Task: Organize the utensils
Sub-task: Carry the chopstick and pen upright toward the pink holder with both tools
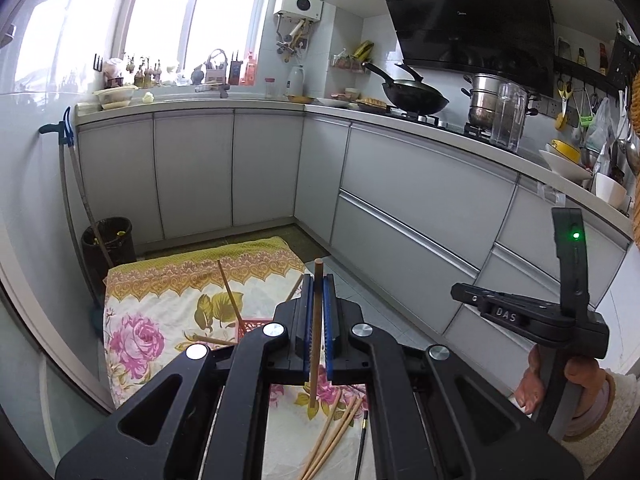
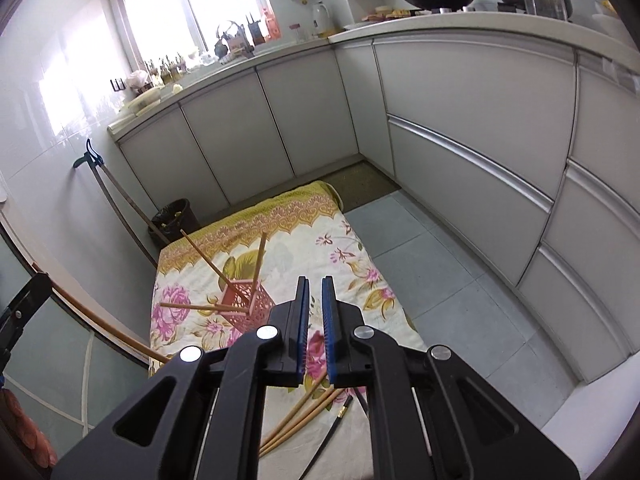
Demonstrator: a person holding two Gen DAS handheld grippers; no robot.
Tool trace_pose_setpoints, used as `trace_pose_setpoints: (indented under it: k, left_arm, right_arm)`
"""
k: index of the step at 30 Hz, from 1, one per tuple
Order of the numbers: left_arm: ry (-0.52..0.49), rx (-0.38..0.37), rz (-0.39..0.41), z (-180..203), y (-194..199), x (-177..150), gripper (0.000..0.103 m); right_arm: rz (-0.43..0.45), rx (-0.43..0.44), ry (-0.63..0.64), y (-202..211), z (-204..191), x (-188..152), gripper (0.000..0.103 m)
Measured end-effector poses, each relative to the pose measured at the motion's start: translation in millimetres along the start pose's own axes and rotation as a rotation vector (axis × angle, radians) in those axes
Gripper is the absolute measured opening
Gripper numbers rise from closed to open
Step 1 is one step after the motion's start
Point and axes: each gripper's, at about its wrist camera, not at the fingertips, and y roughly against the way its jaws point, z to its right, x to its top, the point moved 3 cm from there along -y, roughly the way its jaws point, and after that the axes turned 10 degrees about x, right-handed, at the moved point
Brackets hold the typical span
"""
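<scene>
Clamped upright in the left gripper (image 1: 319, 280) is one wooden chopstick (image 1: 316, 332). Empty, the right gripper (image 2: 315, 282) has its pads nearly together. More chopsticks (image 2: 298, 420) lie at the near edge of the flowered cloth (image 2: 348, 248); three lean in the red basket (image 2: 248, 300) mid-cloth.

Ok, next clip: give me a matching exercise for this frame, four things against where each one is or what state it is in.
Things:
1. left tongs
2. right tongs
3. red basket
4. black chopstick

Places or states:
A. lying flat on the flowered cloth beside loose wooden chopsticks
B. shut on one wooden chopstick
C. nothing between the blue pads
D. standing on the cloth with wooden chopsticks sticking out of it

Pairs: 1-B, 2-C, 3-D, 4-A
</scene>
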Motion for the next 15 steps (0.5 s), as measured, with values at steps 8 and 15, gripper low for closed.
trace_pose_setpoints:
  k: [8, 15]
  left_arm:
    - [0.024, -0.019, 0.044, -5, 4, 10, 0.004]
    - [0.049, -0.071, 0.055, -7, 6, 5, 0.004]
  right_arm:
    - [-0.279, 0.005, 0.046, -54, 23, -17, 0.010]
    - [-0.736, 0.001, 0.144, -186, 67, -111, 0.029]
